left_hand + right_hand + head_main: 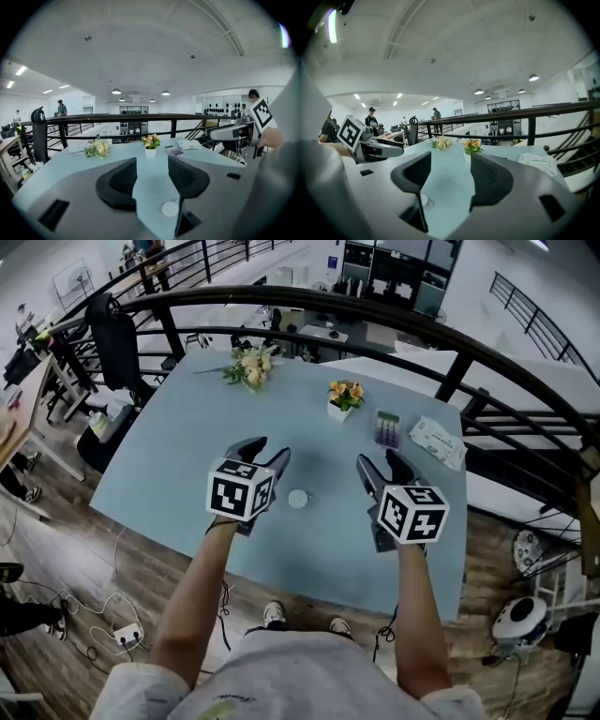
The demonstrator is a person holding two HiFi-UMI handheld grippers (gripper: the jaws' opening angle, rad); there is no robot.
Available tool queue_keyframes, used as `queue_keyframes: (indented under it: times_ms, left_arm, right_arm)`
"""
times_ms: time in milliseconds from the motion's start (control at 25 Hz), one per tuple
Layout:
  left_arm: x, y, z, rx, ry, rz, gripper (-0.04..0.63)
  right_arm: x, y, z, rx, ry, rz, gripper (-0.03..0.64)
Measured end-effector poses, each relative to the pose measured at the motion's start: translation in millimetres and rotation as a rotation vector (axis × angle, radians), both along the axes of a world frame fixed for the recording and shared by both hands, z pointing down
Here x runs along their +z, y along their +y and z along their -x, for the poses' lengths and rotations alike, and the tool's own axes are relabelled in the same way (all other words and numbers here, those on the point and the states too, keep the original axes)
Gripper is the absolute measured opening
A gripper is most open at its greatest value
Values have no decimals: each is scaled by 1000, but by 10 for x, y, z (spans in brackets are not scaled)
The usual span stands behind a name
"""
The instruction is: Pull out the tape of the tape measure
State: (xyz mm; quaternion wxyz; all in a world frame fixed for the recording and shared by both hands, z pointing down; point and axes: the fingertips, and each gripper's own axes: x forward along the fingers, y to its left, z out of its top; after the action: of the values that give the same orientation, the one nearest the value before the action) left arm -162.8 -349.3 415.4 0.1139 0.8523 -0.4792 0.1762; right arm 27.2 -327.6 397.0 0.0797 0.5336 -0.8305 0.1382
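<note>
We're looking down on the wide pale-blue worktop (178, 446), with a dark railing (394, 315) curving round its far side. Both grippers are hovering over the near half.

The left gripper (267, 452) is holding its jaws well apart, and its own view is showing only bare worktop in the gap. The right gripper (382, 463) is doing the same: jaws apart, gripping nothing.

Further back, a loose bouquet (250, 365), a small pot of orange flowers (345, 397), a purple-topped box (386, 427) and a white packet (437, 440) are sitting well clear of the action.

Now the smallest thing, and the one that matters: the tape measure (298, 499). It's a little round white disc lying flat on the worktop between the two grippers, a touch nearer the left, and neither is touching it. In each gripper view it's showing low in the picture, below the jaws rather than between them. The right gripper view is hinting at a small tab on the side facing the right gripper.

So I'd say the approach is just getting going and no tape is out yet. To do this well, both grippers are going to need to tip down steeper. One should be clamping the case across its rim so that the light disc isn't skating away. The other should be pinching only that tab, then drawing it straight and level away from the case.
</note>
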Motion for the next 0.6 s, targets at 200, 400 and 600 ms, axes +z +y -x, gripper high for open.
queue_keyframes:
  times_ms: [200,400,600]
  left_arm:
    - [10,-66,-68,83,-7,-1,209]
    - [76,-110,-155,157,-13,1,210]
    - [147,-96,-249,223,-22,15,216]
  right_arm:
    - [-10,66,-25,72,2,-4,249]
    - [30,133,-55,132,4,-5,249]
    - [47,212,-74,176,0,-1,249]
